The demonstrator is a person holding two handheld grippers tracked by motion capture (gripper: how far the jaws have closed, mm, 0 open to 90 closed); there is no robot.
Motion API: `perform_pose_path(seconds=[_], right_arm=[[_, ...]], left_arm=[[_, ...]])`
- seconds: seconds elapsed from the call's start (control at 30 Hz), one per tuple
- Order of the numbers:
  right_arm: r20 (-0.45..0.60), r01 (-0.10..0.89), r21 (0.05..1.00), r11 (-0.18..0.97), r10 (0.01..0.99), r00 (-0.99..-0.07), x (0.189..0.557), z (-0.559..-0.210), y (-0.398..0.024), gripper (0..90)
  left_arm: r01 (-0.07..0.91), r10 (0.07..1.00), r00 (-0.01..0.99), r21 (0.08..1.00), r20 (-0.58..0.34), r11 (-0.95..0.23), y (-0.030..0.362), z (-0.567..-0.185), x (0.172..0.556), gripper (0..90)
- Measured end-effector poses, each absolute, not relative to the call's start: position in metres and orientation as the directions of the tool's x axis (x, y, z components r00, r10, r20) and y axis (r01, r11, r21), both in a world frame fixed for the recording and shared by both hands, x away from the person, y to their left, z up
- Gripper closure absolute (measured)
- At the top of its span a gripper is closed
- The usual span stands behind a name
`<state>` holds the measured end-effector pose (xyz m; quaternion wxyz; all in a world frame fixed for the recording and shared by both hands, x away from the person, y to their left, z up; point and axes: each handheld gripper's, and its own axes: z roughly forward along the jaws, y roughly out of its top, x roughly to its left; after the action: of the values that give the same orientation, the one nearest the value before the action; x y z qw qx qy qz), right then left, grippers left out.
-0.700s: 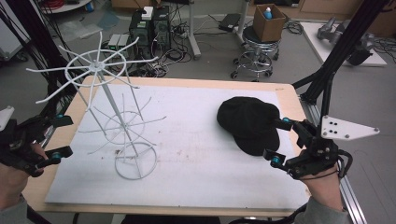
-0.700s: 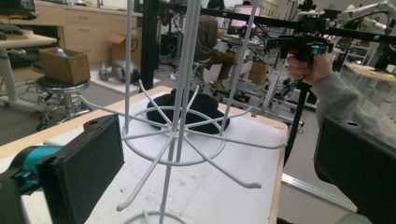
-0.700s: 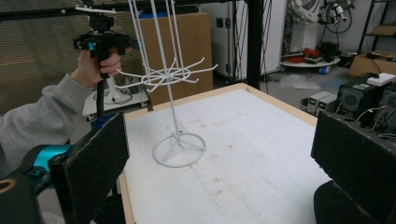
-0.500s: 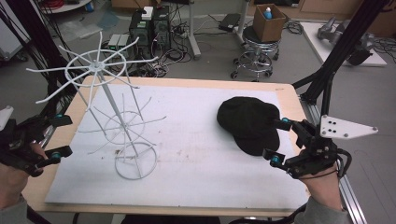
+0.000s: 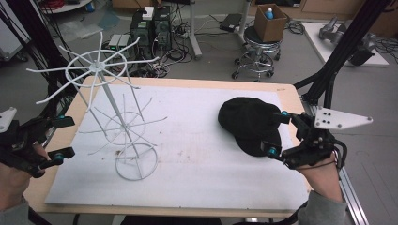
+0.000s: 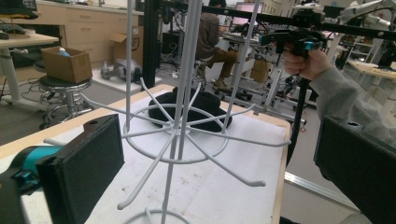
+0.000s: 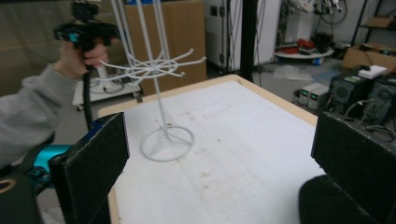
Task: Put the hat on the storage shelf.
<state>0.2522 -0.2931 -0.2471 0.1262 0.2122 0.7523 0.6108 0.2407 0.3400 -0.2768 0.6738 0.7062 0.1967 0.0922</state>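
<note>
Black cap (image 5: 251, 125) lying flat at right side of white sheet (image 5: 197, 154) on tabletop (image 5: 287, 91); no readable logo, label or lettering on cap. Right gripper (image 5: 277, 132) at cap's near-right edge, fingers spread wide, nothing clamped. Left gripper (image 5: 58, 138) at left tabletop edge, fingers parted, empty. White wire rack (image 5: 123, 126) standing upright on sheet between grippers, well apart from cap. Cardboard box (image 5: 271, 21) on stool (image 5: 256, 54) beyond tabletop, print unreadable.
</note>
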Motion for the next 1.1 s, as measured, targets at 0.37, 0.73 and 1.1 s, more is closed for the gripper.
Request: perform_pose_path(seconds=[0.37, 0.73, 1.1], right_arm=[[0.058, 0.184, 0.955, 0.231, 0.465, -0.884, 0.310, -0.245, -0.286, 3.2], [0.079, 0.215, 0.945, 0.248, 0.463, -0.883, 0.359, -0.260, -0.282, 3.2], [0.122, 0.279, 0.935, 0.219, 0.539, -0.834, 0.404, -0.287, -0.302, 3.2]], left_arm=[[0.162, 0.398, 0.907, 0.986, -0.137, -0.028, 0.338, -0.278, 0.242, 1.9], [0.155, 0.422, 0.900, 0.986, -0.114, -0.065, 0.337, -0.279, 0.236, 1.9], [0.165, 0.447, 0.887, 0.983, -0.114, -0.077, 0.341, -0.282, 0.225, 1.9]])
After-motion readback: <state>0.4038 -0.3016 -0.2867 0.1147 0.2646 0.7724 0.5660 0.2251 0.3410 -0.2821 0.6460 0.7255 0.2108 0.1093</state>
